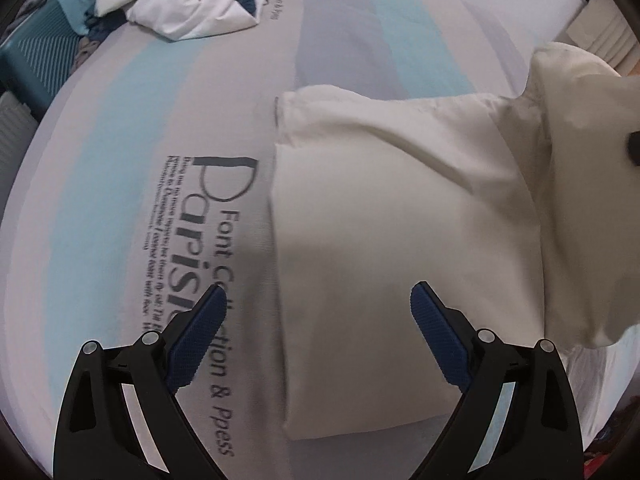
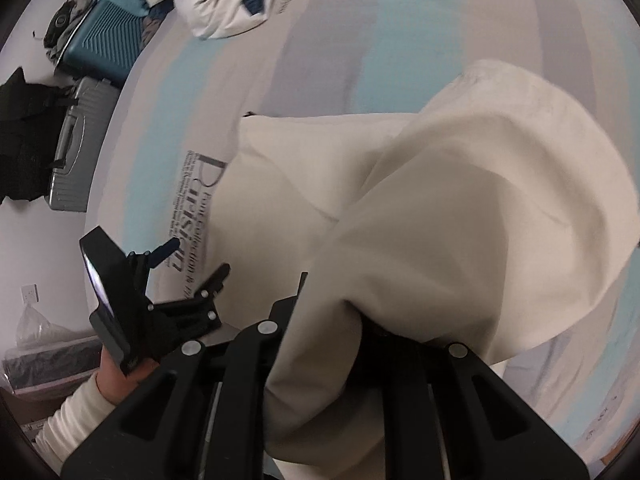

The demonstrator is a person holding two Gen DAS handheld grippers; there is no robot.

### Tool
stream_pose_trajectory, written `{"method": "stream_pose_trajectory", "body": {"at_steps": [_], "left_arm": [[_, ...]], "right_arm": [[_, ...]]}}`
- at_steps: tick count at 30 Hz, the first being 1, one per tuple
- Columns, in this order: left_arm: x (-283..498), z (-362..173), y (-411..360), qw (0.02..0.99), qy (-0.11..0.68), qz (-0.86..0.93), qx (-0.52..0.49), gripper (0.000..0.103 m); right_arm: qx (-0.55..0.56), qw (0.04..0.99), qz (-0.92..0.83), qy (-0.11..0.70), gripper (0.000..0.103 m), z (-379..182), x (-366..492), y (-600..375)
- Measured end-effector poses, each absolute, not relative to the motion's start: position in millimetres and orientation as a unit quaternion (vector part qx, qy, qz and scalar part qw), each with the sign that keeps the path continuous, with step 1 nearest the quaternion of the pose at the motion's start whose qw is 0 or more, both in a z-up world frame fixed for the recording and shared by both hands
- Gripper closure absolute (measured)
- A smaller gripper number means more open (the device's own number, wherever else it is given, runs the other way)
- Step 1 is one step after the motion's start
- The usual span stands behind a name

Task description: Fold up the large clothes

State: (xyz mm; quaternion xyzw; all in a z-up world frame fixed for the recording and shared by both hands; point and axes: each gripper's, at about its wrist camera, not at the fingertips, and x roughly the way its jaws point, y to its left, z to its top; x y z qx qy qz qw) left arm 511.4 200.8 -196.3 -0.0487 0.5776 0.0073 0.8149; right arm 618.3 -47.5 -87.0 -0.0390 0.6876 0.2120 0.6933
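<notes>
A cream garment (image 1: 380, 248) lies partly folded on the bed, its left edge straight, its right part lifted in a hanging bunch (image 1: 580, 184). My left gripper (image 1: 316, 312) is open and empty, hovering over the garment's near left edge. In the right wrist view the cream garment (image 2: 460, 220) drapes over my right gripper (image 2: 320, 320), hiding its fingertips; the cloth hangs lifted from it. The left gripper (image 2: 188, 256) shows there at lower left, held in a hand.
The bed sheet (image 1: 160, 160) is grey and light blue with printed black lettering. A white and navy garment (image 1: 184, 0) lies crumpled at the far end. A teal suitcase (image 2: 108, 36) and a grey case (image 2: 76, 144) stand beside the bed on the left.
</notes>
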Motion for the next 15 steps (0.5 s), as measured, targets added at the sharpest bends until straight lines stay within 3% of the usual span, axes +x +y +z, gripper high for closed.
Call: {"method": "stream_pose_trajectory", "body": {"at_steps": [15], "left_arm": [[487,-176,286,0.822,0.559,0.054,-0.096,0.012]], "right_arm": [[-0.114,0.675,0.225,0.693,0.089,-170,587,93]]}}
